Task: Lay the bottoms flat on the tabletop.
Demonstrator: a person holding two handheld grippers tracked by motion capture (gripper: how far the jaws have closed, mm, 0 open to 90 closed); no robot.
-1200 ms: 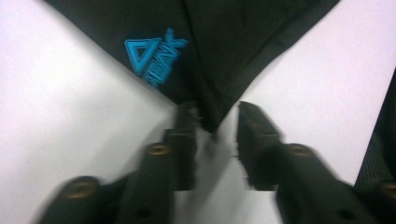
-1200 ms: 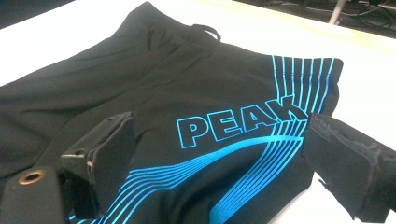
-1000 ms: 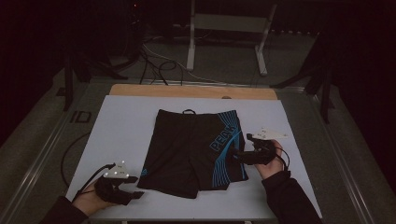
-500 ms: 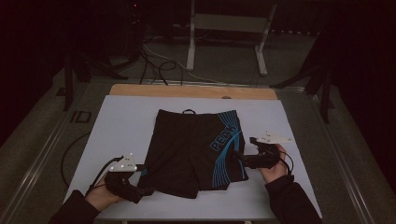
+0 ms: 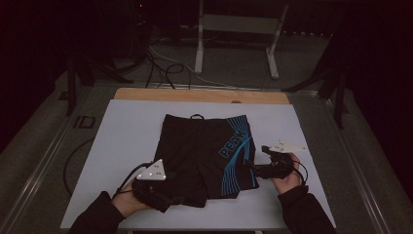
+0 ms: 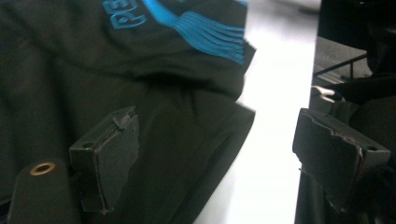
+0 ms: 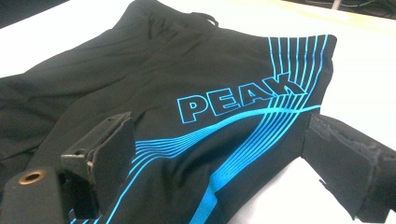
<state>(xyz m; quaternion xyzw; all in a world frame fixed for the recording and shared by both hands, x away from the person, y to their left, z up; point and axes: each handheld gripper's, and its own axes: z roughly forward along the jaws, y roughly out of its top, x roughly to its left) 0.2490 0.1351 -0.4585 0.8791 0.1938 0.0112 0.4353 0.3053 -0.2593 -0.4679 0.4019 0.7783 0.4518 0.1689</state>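
Note:
Black shorts [image 5: 207, 151] with blue stripes and the word PEAK lie flat on the white table [image 5: 126, 131], waistband at the far side. My left gripper [image 5: 173, 200] is at the near left leg hem. In the left gripper view its jaws [image 6: 219, 126] stand wide apart, have just been closing a little, and the leg's hem [image 6: 205, 140] lies between them without being pressed. My right gripper [image 5: 253, 169] is at the right leg's striped edge. In the right gripper view it [image 7: 219, 128] is open, with the striped fabric [image 7: 187, 70] lying between its jaws.
A wooden strip [image 5: 202, 95] runs along the table's far edge. Beyond it, cables [image 5: 165, 68] lie on the floor by a white metal stand [image 5: 238, 34]. Metal rails border the table on both sides. Bare white table surrounds the shorts.
My left gripper has moved right and away from me, up to the shorts' near left hem. The right gripper has hardly shifted. The shorts lie as before.

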